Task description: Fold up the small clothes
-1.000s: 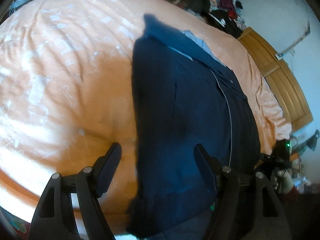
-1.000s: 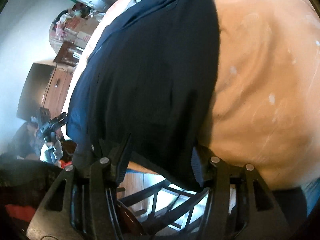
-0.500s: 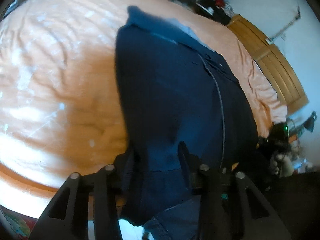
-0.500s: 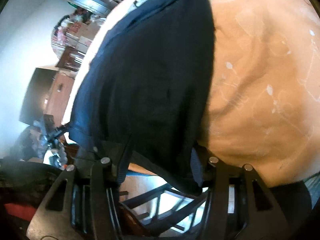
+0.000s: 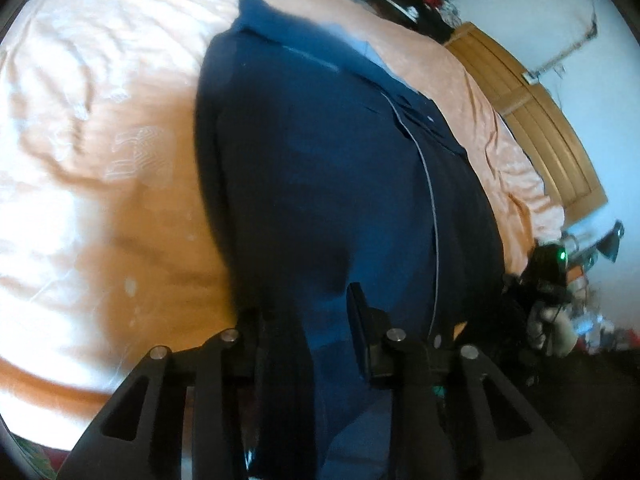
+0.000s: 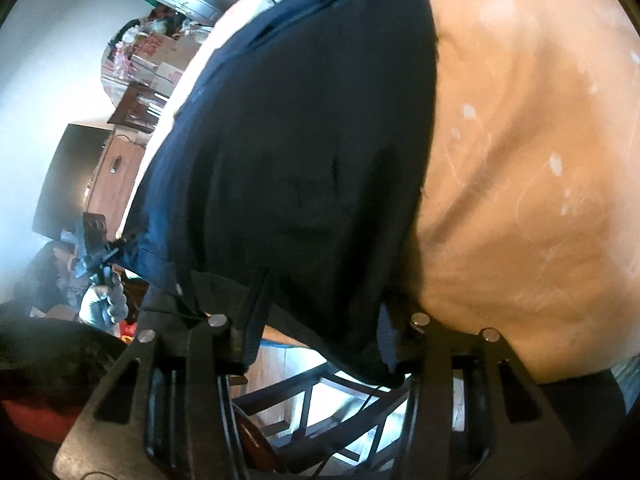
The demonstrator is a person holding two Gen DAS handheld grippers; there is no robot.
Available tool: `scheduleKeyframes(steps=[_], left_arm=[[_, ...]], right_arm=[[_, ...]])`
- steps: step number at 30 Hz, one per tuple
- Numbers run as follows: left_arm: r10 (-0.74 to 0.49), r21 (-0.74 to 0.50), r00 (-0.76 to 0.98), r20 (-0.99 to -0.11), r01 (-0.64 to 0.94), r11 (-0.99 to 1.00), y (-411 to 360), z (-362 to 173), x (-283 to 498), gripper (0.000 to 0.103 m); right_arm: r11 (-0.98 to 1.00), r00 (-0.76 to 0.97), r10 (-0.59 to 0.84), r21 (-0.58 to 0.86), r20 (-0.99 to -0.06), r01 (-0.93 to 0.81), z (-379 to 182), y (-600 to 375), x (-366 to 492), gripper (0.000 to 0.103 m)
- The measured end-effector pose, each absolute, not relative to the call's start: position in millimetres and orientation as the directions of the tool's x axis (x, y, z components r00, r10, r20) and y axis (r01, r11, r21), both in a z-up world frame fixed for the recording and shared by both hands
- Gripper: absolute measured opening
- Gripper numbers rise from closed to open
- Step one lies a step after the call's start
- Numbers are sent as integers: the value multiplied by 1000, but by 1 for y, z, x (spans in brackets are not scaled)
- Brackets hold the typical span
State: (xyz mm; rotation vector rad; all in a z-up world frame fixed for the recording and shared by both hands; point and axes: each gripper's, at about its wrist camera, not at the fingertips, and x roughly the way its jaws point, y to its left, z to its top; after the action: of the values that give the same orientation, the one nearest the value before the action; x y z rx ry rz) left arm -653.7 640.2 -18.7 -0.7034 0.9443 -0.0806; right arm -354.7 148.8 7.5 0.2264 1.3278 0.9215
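One navy jacket [image 5: 320, 168] lies flat on the bed [image 5: 100, 160], spread out ahead of both claws with its collar at the far end, and its hem hangs over the near bed edge. That placement likely sets up a lengthwise fold. The left claw [image 5: 308, 320] is clenched on the hem at the jacket's left corner, cloth bunched between its fingers. The right claw [image 6: 320, 332] pinches the hem at the right corner, and fabric drapes over its fingers. Gripping both corners probably lets the hem lift evenly toward the collar. Count: one jacket, two claws, one bed, and one wooden headboard [image 5: 532, 120] far right of the left claw.
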Motion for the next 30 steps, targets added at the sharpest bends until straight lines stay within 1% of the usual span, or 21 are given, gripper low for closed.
scheduleKeyframes(steps=[1,2,3,4,5,6,9,11,13,16,17,18,19,20,21,22,23,24,25,27,30], left_arm=[[-357,-588,604,-713,-237,773,640,-19,-654,34],[-356,-592,607,-710,-242,768,639,-16,-654,31],[-381,-639,635,-672,-238,732,639,-8,-657,25],[-413,-687,669,-618,-204,697,640,3,-660,21],[-431,-715,695,-575,-170,678,640,16,-661,11],[-446,-741,727,-522,-128,659,641,34,-659,10],[-463,-798,798,-386,-37,601,655,74,-644,10],[-454,-818,837,-306,12,574,672,98,-622,10],[-426,-825,864,-270,21,565,694,115,-591,10],[-370,-799,881,-294,-14,602,723,129,-533,10],[-361,-800,882,-302,-28,600,733,127,-514,11],[-353,-800,880,-316,-47,598,741,123,-494,13],[-319,-779,875,-364,-98,620,751,114,-465,15],[-279,-747,867,-414,-148,649,762,104,-448,18],[-240,-714,847,-474,-210,668,769,90,-425,24],[-176,-668,802,-570,-329,667,782,65,-398,38],[-143,-630,768,-624,-387,673,789,48,-381,64],[-129,-601,736,-664,-423,678,794,30,-366,66],[-126,-578,700,-703,-460,674,801,8,-351,66],[-137,-584,684,-717,-483,652,806,-11,-344,67],[-119,-593,712,-692,-466,656,801,-11,-345,69]], right_arm=[[648,-30,678,616,-734,-448,11,148,-356,33],[631,-19,702,633,-712,-448,22,144,-359,15],[598,-11,743,671,-669,-438,34,138,-359,8],[550,-1,792,714,-611,-433,52,132,-359,6],[522,12,817,731,-576,-439,66,129,-359,5],[465,24,861,767,-508,-443,89,126,-354,4],[354,34,923,814,-383,-460,131,129,-331,3],[308,41,944,833,-326,-459,150,137,-306,3],[299,54,949,834,-310,-464,165,152,-270,3],[323,87,944,838,-318,-440,171,175,-197,3],[341,99,938,836,-332,-430,167,179,-178,3],[383,121,922,820,-368,-425,161,187,-152,4],[417,128,906,807,-402,-419,151,195,-127,4],[428,122,901,812,-415,-398,141,199,-110,7],[456,138,889,816,-436,-356,125,203,-87,9],[490,152,871,806,-468,-332,114,205,-73,16],[543,173,840,779,-515,-315,102,207,-61,31],[587,198,810,753,-553,-298,91,206,-52,42],[599,205,801,747,-563,-289,83,205,-47,57],[610,194,792,738,-579,-289,67,207,-46,58],[648,172,757,691,-630,-321,54,213,-50,60]])
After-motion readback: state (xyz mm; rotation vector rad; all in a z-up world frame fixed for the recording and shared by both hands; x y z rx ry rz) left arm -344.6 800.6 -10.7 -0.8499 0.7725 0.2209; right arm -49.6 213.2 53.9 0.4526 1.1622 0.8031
